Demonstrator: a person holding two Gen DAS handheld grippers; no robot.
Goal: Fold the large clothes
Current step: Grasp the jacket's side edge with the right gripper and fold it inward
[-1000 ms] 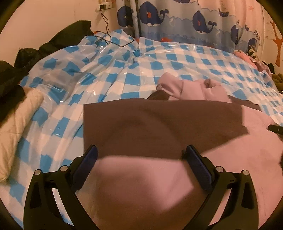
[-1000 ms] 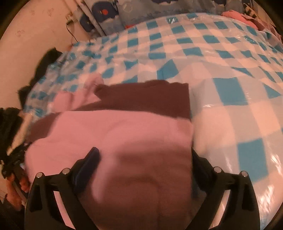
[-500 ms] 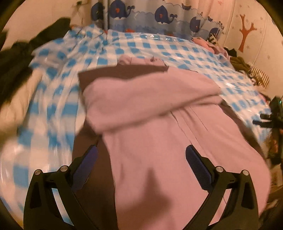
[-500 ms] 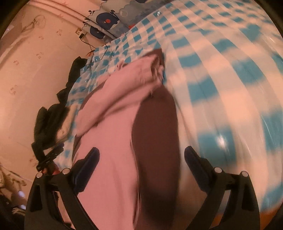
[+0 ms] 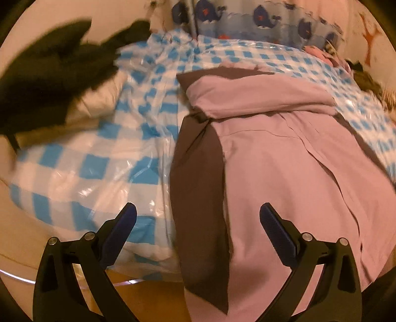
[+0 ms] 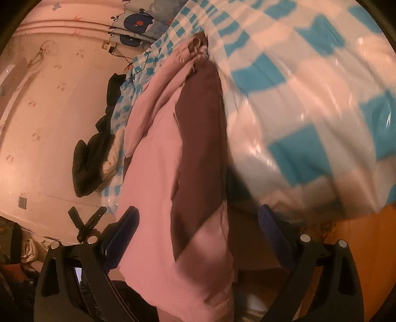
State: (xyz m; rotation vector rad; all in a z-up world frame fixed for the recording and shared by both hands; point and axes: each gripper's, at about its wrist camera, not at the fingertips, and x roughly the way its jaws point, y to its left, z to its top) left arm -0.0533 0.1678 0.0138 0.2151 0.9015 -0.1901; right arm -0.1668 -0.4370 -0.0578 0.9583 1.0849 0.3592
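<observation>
A large pink and dark brown garment lies lengthwise on the bed, its top part folded back into a pink band across the far end. Its lower end hangs over the bed's near edge. My left gripper is open above the garment's brown left side panel, holding nothing. In the right wrist view the same garment runs away from me, brown strip along its right side. My right gripper is open over the hanging hem, with no cloth between the fingers. The left gripper's black fingers show at the left.
The bed carries a blue and white checked plastic cover. Black and cream clothes pile at its left edge by the wall. A whale-print curtain hangs behind. More clothes lie at the far right. Orange floor shows below the bed edge.
Both grippers have pulled back from the folded far end toward the bed's near edge, so the whole length of the garment and its hanging hem have come into view.
</observation>
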